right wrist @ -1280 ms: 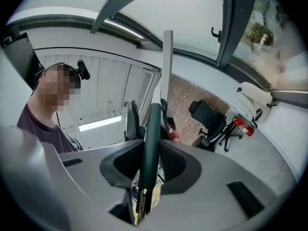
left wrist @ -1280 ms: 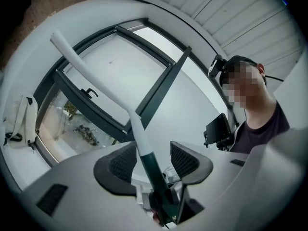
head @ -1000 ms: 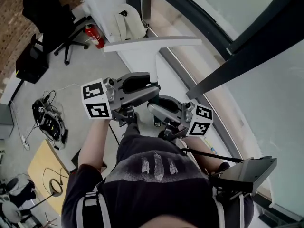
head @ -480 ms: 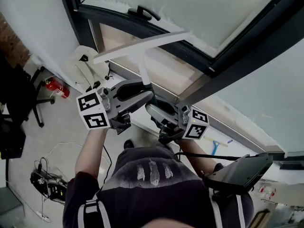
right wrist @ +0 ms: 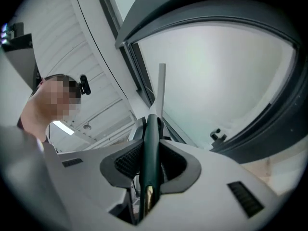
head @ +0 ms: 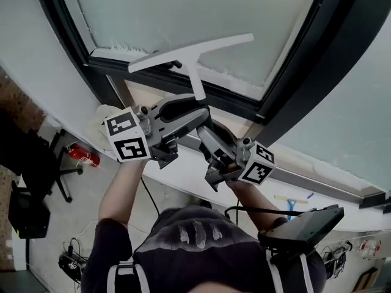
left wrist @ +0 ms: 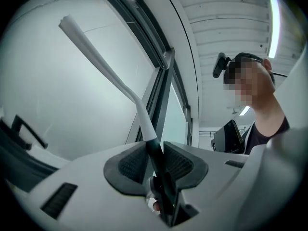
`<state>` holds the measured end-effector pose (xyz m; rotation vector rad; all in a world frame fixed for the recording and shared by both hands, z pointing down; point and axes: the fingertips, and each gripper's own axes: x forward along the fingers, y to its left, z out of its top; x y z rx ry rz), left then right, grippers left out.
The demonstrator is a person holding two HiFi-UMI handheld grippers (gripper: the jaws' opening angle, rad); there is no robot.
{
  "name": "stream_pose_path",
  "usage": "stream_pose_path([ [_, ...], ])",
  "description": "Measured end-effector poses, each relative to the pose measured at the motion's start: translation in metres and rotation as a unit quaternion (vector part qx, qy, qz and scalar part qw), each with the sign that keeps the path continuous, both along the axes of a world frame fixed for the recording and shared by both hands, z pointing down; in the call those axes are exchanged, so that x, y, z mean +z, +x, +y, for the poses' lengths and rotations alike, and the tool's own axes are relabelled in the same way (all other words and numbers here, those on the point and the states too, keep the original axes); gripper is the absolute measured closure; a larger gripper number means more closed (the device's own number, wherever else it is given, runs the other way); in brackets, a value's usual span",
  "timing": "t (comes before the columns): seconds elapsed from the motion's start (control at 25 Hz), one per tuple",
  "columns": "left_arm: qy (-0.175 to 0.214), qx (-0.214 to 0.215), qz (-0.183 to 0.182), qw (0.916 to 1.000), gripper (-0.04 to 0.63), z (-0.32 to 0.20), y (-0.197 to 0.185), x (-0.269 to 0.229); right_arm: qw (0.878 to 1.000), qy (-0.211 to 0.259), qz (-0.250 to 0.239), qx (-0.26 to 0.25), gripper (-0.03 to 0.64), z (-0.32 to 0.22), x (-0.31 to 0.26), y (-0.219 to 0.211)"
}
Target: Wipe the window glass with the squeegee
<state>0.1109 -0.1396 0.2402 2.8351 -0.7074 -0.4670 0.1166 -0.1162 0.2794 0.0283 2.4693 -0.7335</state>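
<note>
At the bottom of the window, both grippers carry the squeegee (head: pixel 190 52) up by its dark handle. Its white blade lies crosswise in front of the lower part of the frosted glass (head: pixel 201 11), just above the dark frame. Whether the blade touches the pane yet I cannot tell.

The left gripper (head: pixel 197 112) has just been closing its jaws. Its own view shows the pads pressed on the handle from both sides, higher up, where the dark grip meets the white stem. The right gripper (head: pixel 206 134) is clamped on the same handle lower down, near its end.

This looks like the approach before the first stroke, with no wiping begun. The next move calls for setting the full blade edge flat against the glass. It should then be drawn across in one even line, with steady pressure from both grips so the handle does not twist between the pads.

Counted:
- one squeegee
- two grippers, both on its one handle
- one frosted pane ahead and a second pane to the right past a thick dark post
- one black window lever (head: pixel 175 64) on the lower frame
</note>
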Motion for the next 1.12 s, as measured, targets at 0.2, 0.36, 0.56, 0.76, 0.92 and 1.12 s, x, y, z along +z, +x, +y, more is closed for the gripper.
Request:
stream_pose_path([
  [0.2, 0.041, 0.023, -0.014, 0.9988, 0.476, -0.016, 0.016, -0.051, 0.998, 0.014, -0.047, 0.038, 0.521, -0.019, -0.049, 0.013],
  [0.36, 0.076, 0.061, -0.021, 0.995, 0.474, -0.045, 0.018, -0.08, 0.994, 0.023, -0.075, 0.081, 0.521, -0.05, -0.075, 0.012],
  [0.56, 0.094, 0.114, 0.002, 0.989, 0.474, -0.111, -0.007, -0.108, 0.981, 0.041, -0.093, 0.165, 0.521, -0.118, -0.105, -0.014],
  [0.76, 0.135, 0.153, -0.02, 0.9787, 0.474, -0.091, -0.006, -0.133, 0.966, 0.079, -0.127, 0.212, 0.521, -0.104, -0.127, -0.015],
  [0.92, 0.159, 0.174, -0.018, 0.9717, 0.474, -0.078, -0.004, -0.143, 0.956, 0.108, -0.136, 0.236, 0.521, -0.092, -0.137, -0.013],
  [1.12, 0.164, 0.174, -0.011, 0.971, 0.474, -0.098, -0.001, -0.163, 0.953, 0.113, -0.131, 0.248, 0.521, -0.114, -0.156, -0.009],
])
